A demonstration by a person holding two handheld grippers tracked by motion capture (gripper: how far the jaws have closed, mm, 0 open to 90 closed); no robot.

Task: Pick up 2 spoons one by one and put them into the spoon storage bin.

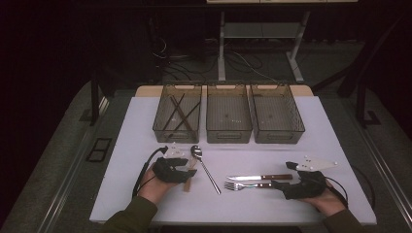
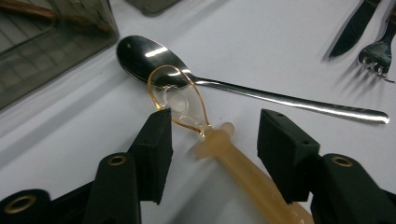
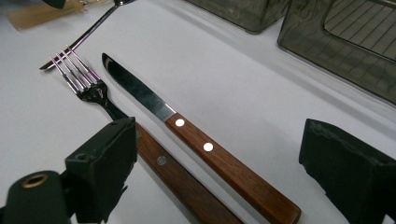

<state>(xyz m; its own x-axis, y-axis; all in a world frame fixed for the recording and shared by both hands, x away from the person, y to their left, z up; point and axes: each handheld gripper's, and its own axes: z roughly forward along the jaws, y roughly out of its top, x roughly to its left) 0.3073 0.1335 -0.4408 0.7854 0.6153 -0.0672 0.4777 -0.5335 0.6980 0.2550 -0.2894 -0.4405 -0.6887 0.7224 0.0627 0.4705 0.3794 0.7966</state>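
The left hand-held gripper point(image 2: 212, 135) stands half open astride the pale plastic spoon point(image 2: 224, 149) lying on the bench point(image 2: 261, 42), its clear bowl overlapping the metal spoon point(image 2: 196, 77). Light, stiff, probably slippery: grip the thick handle. The right hand-held gripper point(image 3: 219, 163) waits wide.

A: High view is dim overall; the white table point(image 1: 272, 145) is the one lit area, the floor and background fall to near black. Light looks to come from overhead.

B: Shadows?

A: Soft and short under the cutlery. In the left gripper view the metal spoon point(image 2: 154, 60) carries bright glare streaks on its bowl; the near jaws are slightly soft.

B: Right gripper view?

A: Sharp on the knife point(image 3: 187, 130); purple fringing on the fork point(image 3: 79, 74) tines, far bins blurred.
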